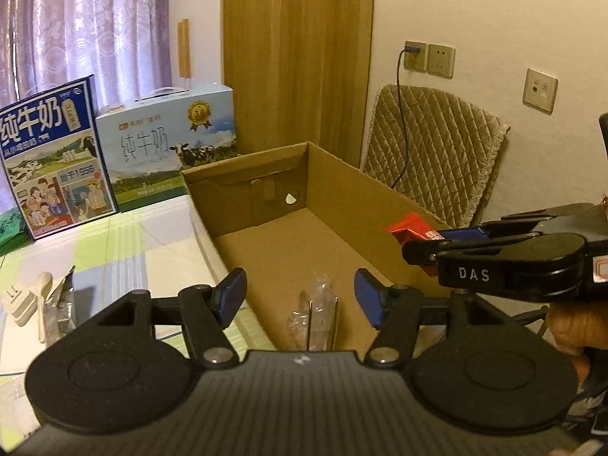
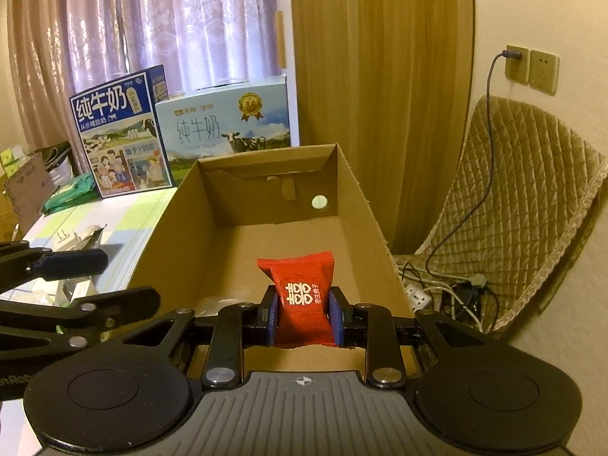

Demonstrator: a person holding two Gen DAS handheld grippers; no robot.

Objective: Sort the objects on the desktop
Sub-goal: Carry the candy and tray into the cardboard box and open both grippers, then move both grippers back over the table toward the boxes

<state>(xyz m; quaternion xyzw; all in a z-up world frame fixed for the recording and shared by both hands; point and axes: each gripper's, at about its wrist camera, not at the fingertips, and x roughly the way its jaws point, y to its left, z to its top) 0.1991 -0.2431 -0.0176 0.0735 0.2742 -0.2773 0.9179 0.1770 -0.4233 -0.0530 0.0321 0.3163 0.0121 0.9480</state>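
Note:
A brown cardboard box (image 1: 334, 174) (image 2: 182, 205) stands open on the table. My right gripper (image 2: 303, 315) is shut on a red snack packet (image 2: 302, 292) with white characters, held above the box's near end. Seen from the left wrist view, that right gripper (image 1: 421, 241) comes in from the right with the red packet (image 1: 408, 228) in its fingers. My left gripper (image 1: 300, 300) is open over the near end of the box, with nothing between its blue pads. Below it on the box floor lies a clear plastic-wrapped item (image 1: 317, 315). The left gripper (image 2: 72, 266) shows at the left of the right wrist view.
Two milk cartons (image 1: 57, 159) (image 1: 171, 144) stand at the back of the checked tablecloth. A white plug adapter (image 1: 21, 300), a white spoon (image 1: 42, 296) and a foil wrapper (image 1: 62, 304) lie left of the box. A padded chair (image 1: 433, 152), a wall socket with cable (image 1: 416, 55) and a power strip (image 2: 418, 298) are on the right.

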